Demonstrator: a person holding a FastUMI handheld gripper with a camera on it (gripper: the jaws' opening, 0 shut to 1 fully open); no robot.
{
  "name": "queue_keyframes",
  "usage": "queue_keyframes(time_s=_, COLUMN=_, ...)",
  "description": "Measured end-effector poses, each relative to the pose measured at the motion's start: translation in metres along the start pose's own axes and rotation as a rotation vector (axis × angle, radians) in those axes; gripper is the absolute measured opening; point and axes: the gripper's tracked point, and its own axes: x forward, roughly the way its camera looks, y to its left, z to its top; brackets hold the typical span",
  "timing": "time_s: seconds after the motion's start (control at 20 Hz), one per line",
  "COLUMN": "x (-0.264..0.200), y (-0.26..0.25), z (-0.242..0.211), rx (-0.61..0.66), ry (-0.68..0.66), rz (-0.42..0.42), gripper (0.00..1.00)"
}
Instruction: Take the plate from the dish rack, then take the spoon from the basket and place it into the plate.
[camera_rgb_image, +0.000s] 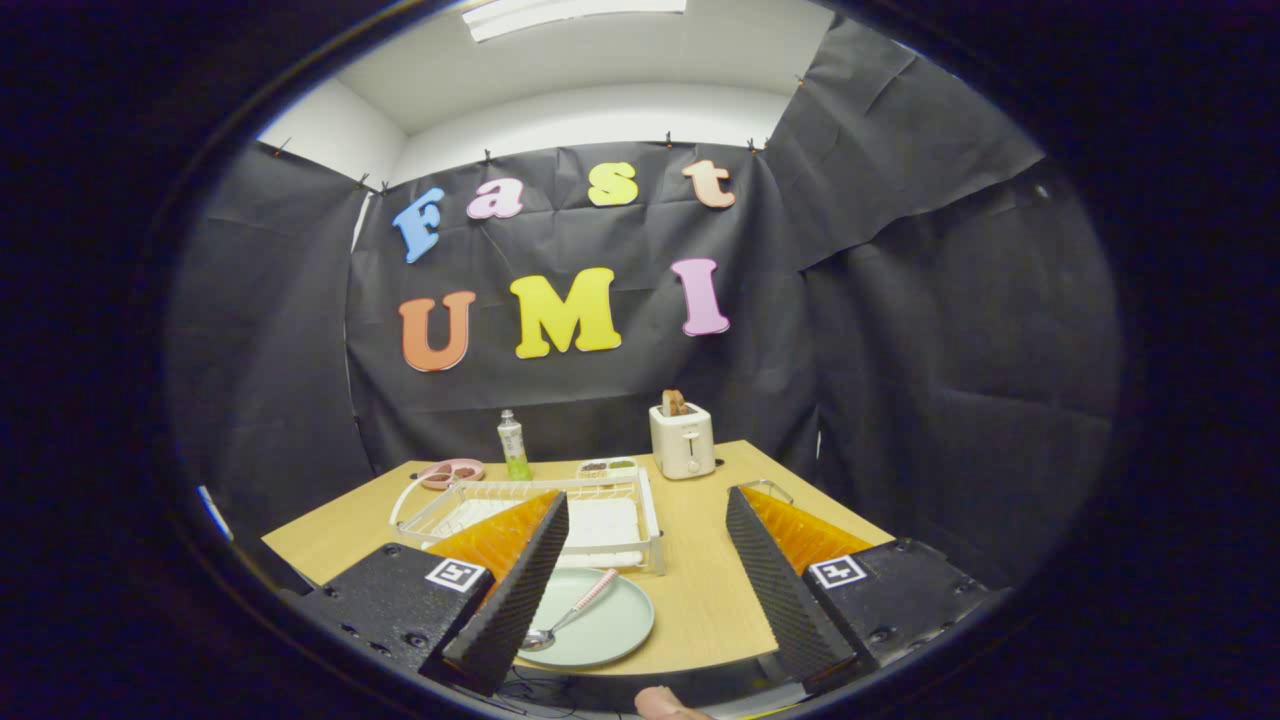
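Spoon-in-plate looks already achieved, so the relation that matters now is how the hand-held gripper (640, 600) stands to the pair it has left.

The worktop (700, 590), pale wood, carries everything. On it, at about 11 o'clock from the gap between the fingers and beyond them, sits the white dish rack (640, 500), with no plate to be seen in it. Just in front of the rack lies the pale green plate (605, 625), at roughly 10 o'clock from the gap and partly hidden behind the left finger. The spoon (570, 618) rests inside the plate, its long axis running from the bowl at 7 o'clock to the pink handle at 1 o'clock.

The fingers are spread wide apart and grasp nothing; plate and spoon lie nearer the left finger than the right. I judge only a clean pull-back remains.
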Motion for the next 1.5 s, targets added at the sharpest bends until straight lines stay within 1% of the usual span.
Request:
queue_keyframes(time_s=0.2, x=-0.02, y=-0.007, z=0.022, rx=-0.028, ry=-0.033, rz=0.001, gripper=1.0)
queue_keyframes(time_s=0.3, x=-0.028, y=-0.006, z=0.026, rx=-0.044, ry=-0.037, rz=-0.002, gripper=1.0)
queue_keyframes(time_s=0.4, x=-0.032, y=-0.012, z=0.026, rx=-0.084, ry=-0.032, rz=-0.034, gripper=1.0)
queue_keyframes(time_s=0.45, x=-0.034, y=-0.016, z=0.033, rx=-0.103, ry=-0.047, rz=-0.061, gripper=1.0)
queue_keyframes(time_s=0.5, x=-0.036, y=-0.016, z=0.036, rx=-0.11, ry=-0.059, rz=-0.069, gripper=1.0)
queue_keyframes(time_s=0.65, x=-0.039, y=0.0, z=0.035, rx=-0.071, ry=-0.06, rz=-0.017, gripper=1.0)
queue_keyframes(time_s=0.7, x=-0.038, y=0.0, z=0.035, rx=-0.062, ry=-0.057, rz=-0.014, gripper=1.0)
queue_keyframes(time_s=0.9, x=-0.034, y=-0.005, z=0.029, rx=-0.07, ry=-0.046, rz=-0.036, gripper=1.0)
queue_keyframes(time_s=1.1, x=-0.04, y=-0.002, z=0.029, rx=-0.08, ry=-0.049, rz=-0.033, gripper=1.0)
queue_keyframes(time_s=1.35, x=-0.051, y=0.003, z=0.043, rx=-0.102, ry=-0.096, rz=-0.025, gripper=1.0)
queue_keyframes(time_s=1.5, x=-0.052, y=0.009, z=0.045, rx=-0.097, ry=-0.101, rz=-0.014, gripper=1.0)
